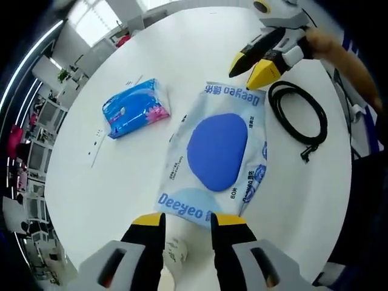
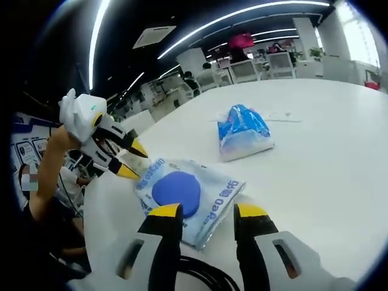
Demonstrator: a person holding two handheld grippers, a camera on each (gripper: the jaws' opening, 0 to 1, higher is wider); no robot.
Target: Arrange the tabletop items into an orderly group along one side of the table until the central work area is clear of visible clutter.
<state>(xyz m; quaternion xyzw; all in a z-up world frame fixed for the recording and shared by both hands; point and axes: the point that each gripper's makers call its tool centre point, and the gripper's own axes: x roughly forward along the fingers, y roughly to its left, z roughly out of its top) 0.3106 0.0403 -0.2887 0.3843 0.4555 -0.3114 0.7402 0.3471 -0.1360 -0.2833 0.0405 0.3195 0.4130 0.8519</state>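
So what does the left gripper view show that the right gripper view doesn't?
Left gripper view: a small white crumpled scrap near the open left gripper. Right gripper view: ceiling light strips and office desks beyond the open right gripper. Both: the wipes pack, blue tissue pack, black cable and white table.

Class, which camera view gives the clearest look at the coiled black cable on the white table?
The left gripper view: the coiled black cable lies whole on the round white table, beside the large blue-and-white Deeyeo wipes pack. In the right gripper view only an arc of it shows, between that view's own jaws.
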